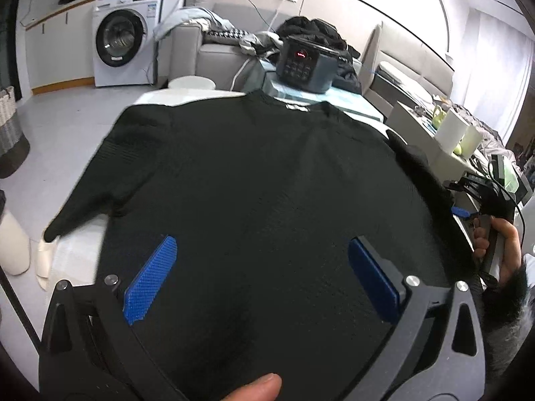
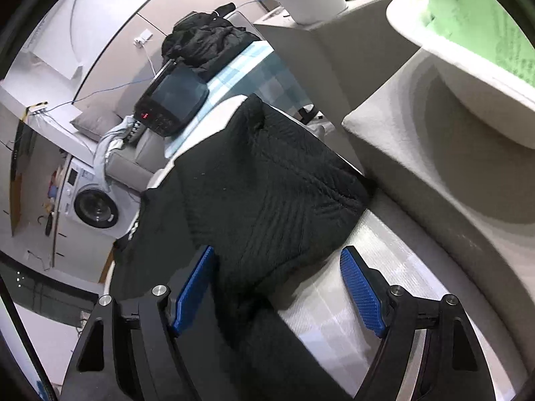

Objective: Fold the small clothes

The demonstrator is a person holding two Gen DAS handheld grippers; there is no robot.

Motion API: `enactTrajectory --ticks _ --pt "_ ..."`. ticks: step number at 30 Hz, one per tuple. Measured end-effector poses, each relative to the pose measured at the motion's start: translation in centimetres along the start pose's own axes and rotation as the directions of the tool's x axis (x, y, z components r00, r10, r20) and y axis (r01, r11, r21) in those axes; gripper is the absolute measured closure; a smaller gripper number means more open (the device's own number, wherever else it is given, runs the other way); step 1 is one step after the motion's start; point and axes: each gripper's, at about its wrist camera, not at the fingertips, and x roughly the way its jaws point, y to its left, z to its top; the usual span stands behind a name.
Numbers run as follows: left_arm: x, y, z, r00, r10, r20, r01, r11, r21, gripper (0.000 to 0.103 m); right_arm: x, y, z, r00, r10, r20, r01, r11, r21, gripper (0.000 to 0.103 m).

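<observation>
Black sweater [image 1: 254,173] lies flat on the white surface [image 2: 337,304], collar far side. Soft, limp knit, light; best pinched at hem or sleeve [image 2: 267,173] edge. My 2 tongs: left tongs [image 1: 264,267] released above it, right tongs [image 2: 277,287] open, straddling the sleeve.

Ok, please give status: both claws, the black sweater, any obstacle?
Left claw open above black sweater, holding nothing. Right claw open over its sleeve. Sweater flat, unfolded. Nothing in the way.
</observation>
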Motion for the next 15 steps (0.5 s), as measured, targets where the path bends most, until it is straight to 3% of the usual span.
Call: enactTrajectory --ticks 1,3,6,11,15 --pt "0.4 -0.1 0.0 1.000 -0.002 -0.004 0.002 1.000 0.001 0.001 0.2 0.2 0.1 1.000 -0.020 0.001 0.020 1.000 -0.012 0.037" --pt "1.2 -0.3 0.0 1.000 -0.007 -0.010 0.007 1.000 0.005 0.001 0.4 0.3 0.0 0.999 -0.042 0.006 0.042 0.999 -0.014 0.072" --pt "1.9 -0.5 0.2 1.000 -0.003 -0.007 0.003 1.000 0.018 0.001 0.1 -0.1 0.3 0.997 -0.053 0.051 0.053 0.999 -0.010 0.096" --pt "2.3 -0.2 0.3 1.000 0.007 -0.010 -0.007 1.000 0.024 0.001 -2.9 2.1 -0.2 0.983 -0.071 0.172 0.107 0.972 -0.208 0.098" --pt "2.3 0.1 0.2 1.000 0.008 -0.008 -0.008 1.000 0.021 0.001 -4.2 3.6 -0.5 0.963 -0.118 0.243 0.198 0.920 -0.338 0.098"
